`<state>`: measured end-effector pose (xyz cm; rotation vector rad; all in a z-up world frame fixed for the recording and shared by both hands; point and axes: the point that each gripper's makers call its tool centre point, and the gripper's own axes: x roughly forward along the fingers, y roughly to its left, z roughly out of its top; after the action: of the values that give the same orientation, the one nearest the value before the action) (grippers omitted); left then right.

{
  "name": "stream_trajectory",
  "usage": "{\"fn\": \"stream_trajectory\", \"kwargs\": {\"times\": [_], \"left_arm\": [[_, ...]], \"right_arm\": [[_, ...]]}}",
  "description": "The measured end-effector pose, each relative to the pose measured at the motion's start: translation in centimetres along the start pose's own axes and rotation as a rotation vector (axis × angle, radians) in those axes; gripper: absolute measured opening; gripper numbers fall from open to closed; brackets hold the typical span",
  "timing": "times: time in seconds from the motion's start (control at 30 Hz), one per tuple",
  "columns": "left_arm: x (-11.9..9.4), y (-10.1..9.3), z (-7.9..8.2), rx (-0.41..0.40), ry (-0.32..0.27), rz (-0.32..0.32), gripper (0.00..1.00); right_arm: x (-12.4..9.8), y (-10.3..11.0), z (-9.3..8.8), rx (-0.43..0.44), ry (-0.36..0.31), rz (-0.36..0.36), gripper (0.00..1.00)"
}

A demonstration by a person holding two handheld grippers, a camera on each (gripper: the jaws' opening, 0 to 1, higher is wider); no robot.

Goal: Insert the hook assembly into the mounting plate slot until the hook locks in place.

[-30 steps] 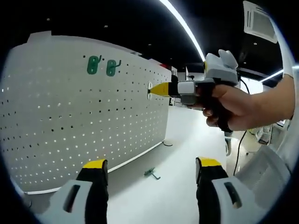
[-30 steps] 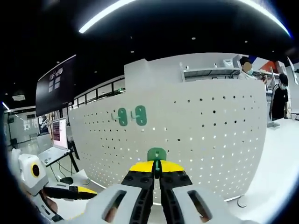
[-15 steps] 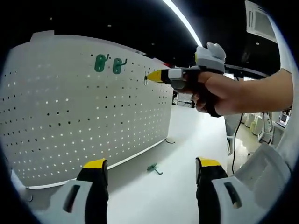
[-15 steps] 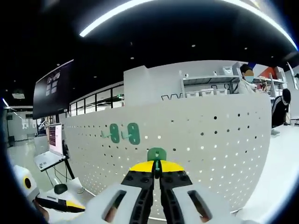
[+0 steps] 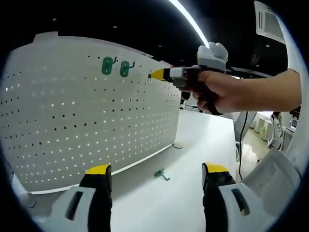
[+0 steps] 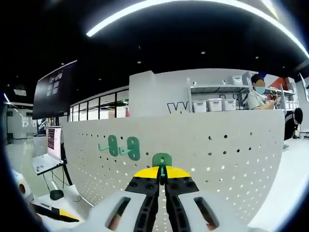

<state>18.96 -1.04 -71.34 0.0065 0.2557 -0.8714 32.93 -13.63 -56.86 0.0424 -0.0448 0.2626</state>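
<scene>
A white pegboard (image 5: 87,116) stands upright on the white table, with two green hooks (image 5: 116,67) hung near its top edge. In the left gripper view my right gripper (image 5: 153,75), held in a hand, has its yellow tips at the board just right of those hooks. In the right gripper view that gripper (image 6: 161,175) is shut on a green hook (image 6: 161,159), close to the pegboard (image 6: 231,150) and level with the two hung hooks (image 6: 123,146). My left gripper (image 5: 157,171) is open over the table. Another green hook (image 5: 160,174) lies on the table.
The white table (image 5: 193,159) runs on to the right of the board. A laptop (image 6: 46,154) and a mouse (image 6: 56,194) sit to the left in the right gripper view. Shelves with boxes (image 6: 217,104) and a person (image 6: 258,94) are behind the board.
My right gripper has risen with the green hook and moved left along the board, closer to the two hung hooks. The left gripper has stayed open.
</scene>
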Motion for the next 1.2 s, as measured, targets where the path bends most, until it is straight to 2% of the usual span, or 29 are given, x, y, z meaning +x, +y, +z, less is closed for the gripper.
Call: {"fn": "stream_trajectory", "kwargs": {"times": [0.63, 0.87, 1.2], "left_arm": [[-0.4, 0.4, -0.6, -0.005, 0.016, 0.014, 0.77], [-0.3, 0.5, -0.6, -0.007, 0.020, 0.012, 0.77], [-0.3, 0.7, -0.8, -0.009, 0.029, 0.015, 0.76]], "right_arm": [[1.9, -0.3, 1.3, -0.067, -0.026, 0.009, 0.01], [2.4, 0.4, 1.7, -0.094, -0.039, 0.023, 0.01], [2.9, 0.4, 2.0, -0.080, -0.047, 0.020, 0.01]]}}
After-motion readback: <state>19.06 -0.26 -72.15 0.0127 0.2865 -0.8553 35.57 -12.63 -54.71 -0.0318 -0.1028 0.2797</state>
